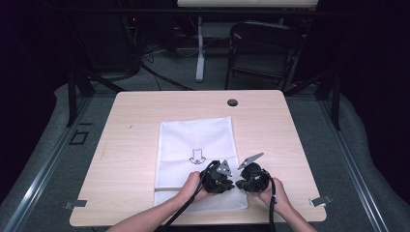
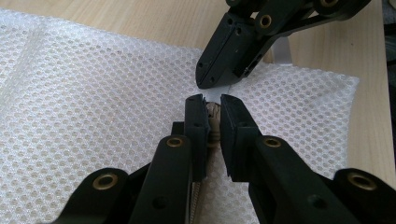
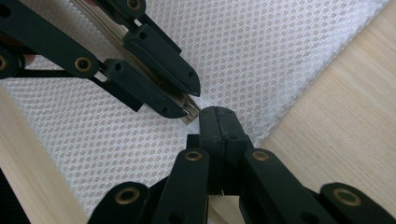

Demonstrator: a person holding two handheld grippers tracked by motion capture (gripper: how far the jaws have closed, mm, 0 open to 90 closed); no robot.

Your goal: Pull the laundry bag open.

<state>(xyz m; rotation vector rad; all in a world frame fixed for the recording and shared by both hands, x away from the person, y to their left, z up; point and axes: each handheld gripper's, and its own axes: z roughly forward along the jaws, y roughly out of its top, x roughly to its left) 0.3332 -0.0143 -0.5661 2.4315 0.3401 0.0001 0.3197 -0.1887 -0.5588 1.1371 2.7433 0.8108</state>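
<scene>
**Both grippers at the zipper, bag not yet opened**

Two grippers meet at the near end of a white mesh laundry bag (image 1: 196,154) that lies flat on the table (image 1: 125,145). The left gripper (image 2: 208,99) has its jaws drawn in on a beige zipper pull (image 2: 213,122), which sits between the two black jaws close to their tips; the pads look to be pressing on it. The right gripper (image 3: 218,112) has its jaws fully together, and a sliver of white tape or mesh edge (image 3: 204,103) pokes out just beyond their tips, so it appears to be pinching the bag's fabric at the zipper's end. The two sets of jaws nearly touch, tip to tip.

Judging by this, the setting-up is done: one gripper anchors the cloth, the other has the pull. What is left seems to be the main work, drawing the pull along the zipper while the anchor holds the fabric taut. The bag looks flat and nothing shows inside it, and the zipper line running back under the left jaws looks closed, though little of it can be seen. The task is therefore at an early stage.
</scene>
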